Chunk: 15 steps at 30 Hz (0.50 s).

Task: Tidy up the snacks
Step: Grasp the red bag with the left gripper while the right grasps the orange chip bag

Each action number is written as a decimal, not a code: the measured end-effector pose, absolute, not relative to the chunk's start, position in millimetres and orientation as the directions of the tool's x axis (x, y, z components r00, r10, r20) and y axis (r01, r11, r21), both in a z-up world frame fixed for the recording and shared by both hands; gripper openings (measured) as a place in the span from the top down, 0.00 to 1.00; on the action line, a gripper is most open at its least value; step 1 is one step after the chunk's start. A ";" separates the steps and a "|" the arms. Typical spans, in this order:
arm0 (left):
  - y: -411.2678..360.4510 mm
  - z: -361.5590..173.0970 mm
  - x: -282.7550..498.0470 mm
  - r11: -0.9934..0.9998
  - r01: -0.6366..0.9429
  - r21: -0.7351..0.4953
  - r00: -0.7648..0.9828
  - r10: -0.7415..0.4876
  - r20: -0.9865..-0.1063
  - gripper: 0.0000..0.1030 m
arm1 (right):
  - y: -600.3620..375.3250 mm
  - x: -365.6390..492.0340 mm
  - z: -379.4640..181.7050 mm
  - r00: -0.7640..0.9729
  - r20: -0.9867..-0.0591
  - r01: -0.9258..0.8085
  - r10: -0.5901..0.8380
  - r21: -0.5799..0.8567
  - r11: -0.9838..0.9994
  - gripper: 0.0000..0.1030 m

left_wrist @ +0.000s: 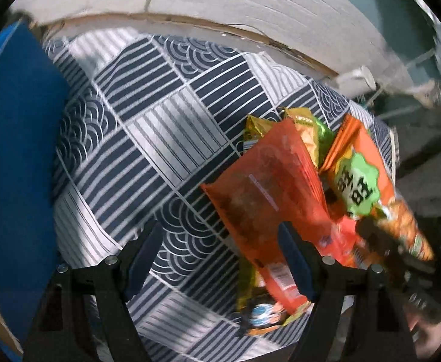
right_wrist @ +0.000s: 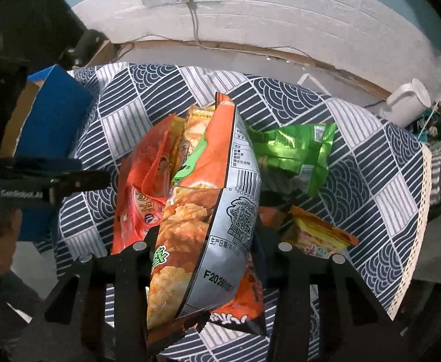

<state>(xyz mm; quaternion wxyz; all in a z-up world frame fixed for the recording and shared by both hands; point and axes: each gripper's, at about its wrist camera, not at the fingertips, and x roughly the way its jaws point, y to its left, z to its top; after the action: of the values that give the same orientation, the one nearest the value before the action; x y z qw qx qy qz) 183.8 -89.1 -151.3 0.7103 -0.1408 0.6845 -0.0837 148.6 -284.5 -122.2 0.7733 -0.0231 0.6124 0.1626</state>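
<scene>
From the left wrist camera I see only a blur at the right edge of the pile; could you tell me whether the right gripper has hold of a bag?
Observer: Yes. The right gripper is closed on the orange-and-silver bag, which stands on edge between its fingers.
Operator: Thank you. Which face of it shows on your side?
Observer: Its silver back, with a barcode and a QR code, faces the right of the right wrist view.
Operator: I also see a green sliver behind the pile; what is that?
Observer: A crumpled green packet lying on the patterned cloth, to the right of the held bag.
</scene>
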 end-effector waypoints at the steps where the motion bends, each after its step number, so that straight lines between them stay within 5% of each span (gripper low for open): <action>1: -90.2 -152.9 183.5 0.944 -0.084 -0.319 0.041 -0.316 -0.948 0.22 | -285.6 147.1 -122.1 0.197 -0.953 -0.276 0.232 0.173 0.945 0.59; 15: -126.3 -151.7 193.6 0.923 -0.120 -0.366 0.067 -0.360 -0.931 0.15 | -288.3 126.6 -136.9 0.185 -0.953 -0.268 0.242 0.187 0.945 0.58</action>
<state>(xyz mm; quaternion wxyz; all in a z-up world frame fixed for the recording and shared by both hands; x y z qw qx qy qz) 193.6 -126.3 -151.7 0.7085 -0.1770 0.6778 -0.0846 126.6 -288.3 -136.9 0.7698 -0.0108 0.6164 0.1656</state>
